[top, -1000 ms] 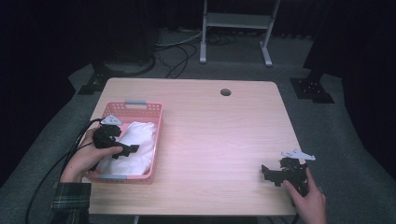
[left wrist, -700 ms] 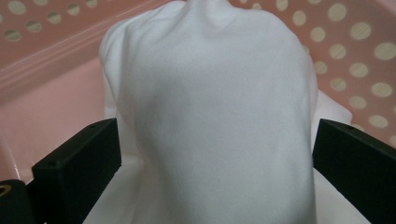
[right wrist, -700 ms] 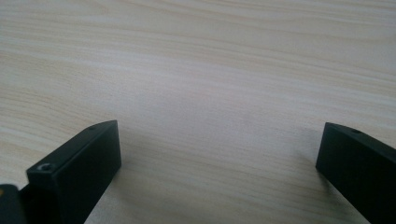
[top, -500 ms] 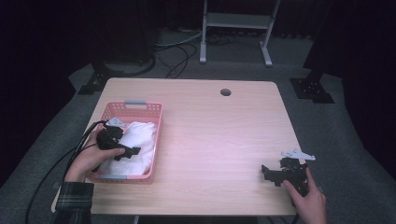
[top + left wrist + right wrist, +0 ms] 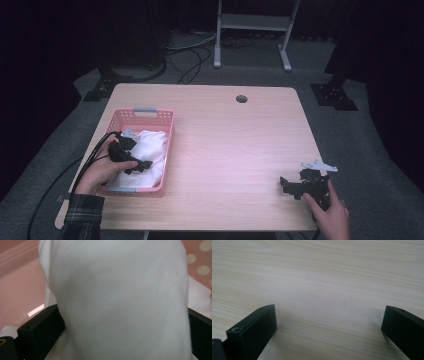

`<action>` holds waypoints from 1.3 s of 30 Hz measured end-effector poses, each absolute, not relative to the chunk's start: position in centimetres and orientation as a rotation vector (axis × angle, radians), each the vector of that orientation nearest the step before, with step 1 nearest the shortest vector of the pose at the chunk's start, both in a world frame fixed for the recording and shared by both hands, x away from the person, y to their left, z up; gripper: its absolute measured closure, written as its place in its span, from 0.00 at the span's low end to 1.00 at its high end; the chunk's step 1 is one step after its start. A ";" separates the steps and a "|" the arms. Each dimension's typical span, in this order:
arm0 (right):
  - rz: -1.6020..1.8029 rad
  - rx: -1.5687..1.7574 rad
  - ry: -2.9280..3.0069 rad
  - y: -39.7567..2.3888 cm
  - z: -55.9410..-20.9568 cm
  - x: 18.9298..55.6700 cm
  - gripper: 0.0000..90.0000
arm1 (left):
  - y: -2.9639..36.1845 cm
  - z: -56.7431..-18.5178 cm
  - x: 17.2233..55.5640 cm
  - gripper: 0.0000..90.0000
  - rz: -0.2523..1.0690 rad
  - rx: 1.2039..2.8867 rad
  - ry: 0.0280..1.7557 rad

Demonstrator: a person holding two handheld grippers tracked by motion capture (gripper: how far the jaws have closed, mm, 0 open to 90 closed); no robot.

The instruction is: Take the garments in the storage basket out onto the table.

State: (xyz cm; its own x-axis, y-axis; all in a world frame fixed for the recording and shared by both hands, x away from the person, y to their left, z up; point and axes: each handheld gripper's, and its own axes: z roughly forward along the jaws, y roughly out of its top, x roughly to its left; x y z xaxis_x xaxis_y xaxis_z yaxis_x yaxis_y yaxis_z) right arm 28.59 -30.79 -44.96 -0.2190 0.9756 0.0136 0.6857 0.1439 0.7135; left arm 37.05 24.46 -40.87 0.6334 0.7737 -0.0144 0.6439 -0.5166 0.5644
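Two hand-held grippers show: the left hand-held gripper (image 5: 142,164) has drifted slightly farther over the pink basket (image 5: 150,114) since a second ago, jaws wide around bulging white cloth (image 5: 120,302). The right hand-held gripper (image 5: 289,186) stays put, wide open, on the table (image 5: 230,145).

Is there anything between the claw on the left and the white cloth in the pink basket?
Nothing visible. The left gripper is down in the pink plastic basket, and the soft white cloth bulges up between its open black jaws.
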 end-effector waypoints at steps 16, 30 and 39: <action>0.839 1.585 1.969 -30.8 -45.0 28.6 0.00 | 24.2 -41.3 37.3 0.01 0.309 2.331 1.128; 0.839 1.585 1.969 -30.8 -45.0 28.6 0.00 | 24.2 -41.5 37.4 0.03 0.286 2.338 1.145; 0.839 1.585 1.969 -30.8 -45.0 28.6 0.00 | 24.2 -41.1 37.4 0.17 0.267 2.352 1.128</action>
State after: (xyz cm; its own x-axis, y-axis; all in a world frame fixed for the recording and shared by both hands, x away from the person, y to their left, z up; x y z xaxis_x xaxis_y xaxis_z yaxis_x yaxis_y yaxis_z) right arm 28.59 -30.79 -44.96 -0.2188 0.9757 0.0136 0.6857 0.1438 0.7136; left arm 37.44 24.24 -41.10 0.6352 0.7712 -0.0430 0.6702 -0.5225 0.5271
